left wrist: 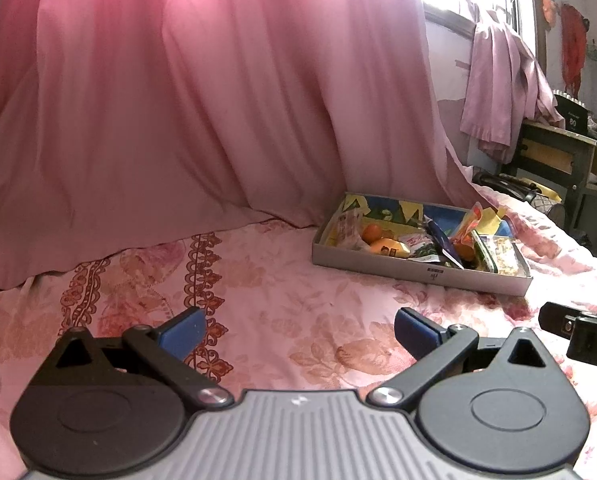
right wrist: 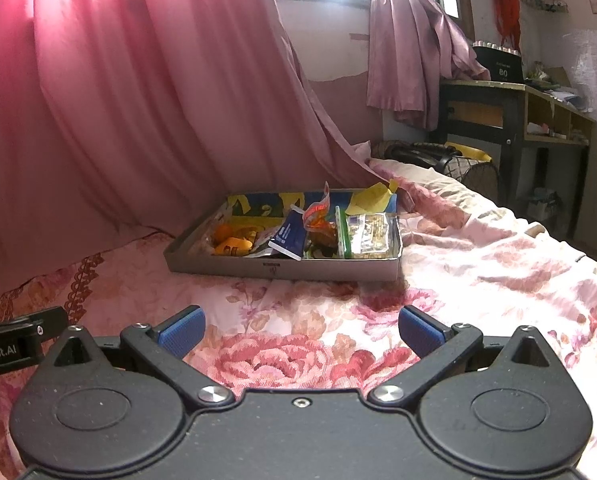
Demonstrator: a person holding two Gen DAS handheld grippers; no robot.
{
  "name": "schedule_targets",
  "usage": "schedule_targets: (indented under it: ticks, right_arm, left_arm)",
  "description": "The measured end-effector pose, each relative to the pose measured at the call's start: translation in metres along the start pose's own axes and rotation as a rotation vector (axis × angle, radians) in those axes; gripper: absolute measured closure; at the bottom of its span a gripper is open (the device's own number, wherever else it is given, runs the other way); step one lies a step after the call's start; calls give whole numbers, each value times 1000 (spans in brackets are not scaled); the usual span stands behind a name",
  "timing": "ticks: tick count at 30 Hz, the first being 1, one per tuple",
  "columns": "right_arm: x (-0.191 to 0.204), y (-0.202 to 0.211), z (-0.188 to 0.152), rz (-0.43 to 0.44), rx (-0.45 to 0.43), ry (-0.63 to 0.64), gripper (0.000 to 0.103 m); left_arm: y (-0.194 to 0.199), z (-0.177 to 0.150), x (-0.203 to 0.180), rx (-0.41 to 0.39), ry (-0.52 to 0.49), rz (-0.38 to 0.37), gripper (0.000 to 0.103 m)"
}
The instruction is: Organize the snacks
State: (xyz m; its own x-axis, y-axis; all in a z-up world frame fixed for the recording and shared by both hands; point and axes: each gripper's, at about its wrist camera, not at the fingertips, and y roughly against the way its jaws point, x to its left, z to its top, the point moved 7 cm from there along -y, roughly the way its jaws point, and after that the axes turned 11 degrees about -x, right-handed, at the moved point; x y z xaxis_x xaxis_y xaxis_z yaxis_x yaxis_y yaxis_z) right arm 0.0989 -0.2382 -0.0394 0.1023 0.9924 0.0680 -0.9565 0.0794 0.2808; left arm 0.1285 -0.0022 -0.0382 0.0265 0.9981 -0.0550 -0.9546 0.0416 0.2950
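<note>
Likely light and crinkly, snacks [right wrist: 298, 232] in the mid-frame tray [right wrist: 282, 270] suit edge pinches; both tools [left wrist: 300, 334] [right wrist: 300, 330] gape empty.

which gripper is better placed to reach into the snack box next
Right, probably. The snack box lies almost straight ahead of the open right gripper; from the open left gripper it sits off to the right.

pink curtain [left wrist: 178, 100], floral pink bedspread [right wrist: 478, 264]

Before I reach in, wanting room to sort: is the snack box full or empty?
Nearly full: the box holds packets, an orange and a blue pouch.
</note>
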Motion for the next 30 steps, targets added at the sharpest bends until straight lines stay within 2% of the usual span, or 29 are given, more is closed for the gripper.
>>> schedule_targets:
  ticks: [30]
  right_arm:
    - [1, -1, -2, 0, 6, -1, 1]
  left_arm:
    - [-1, 0, 1, 2, 1, 0, 0]
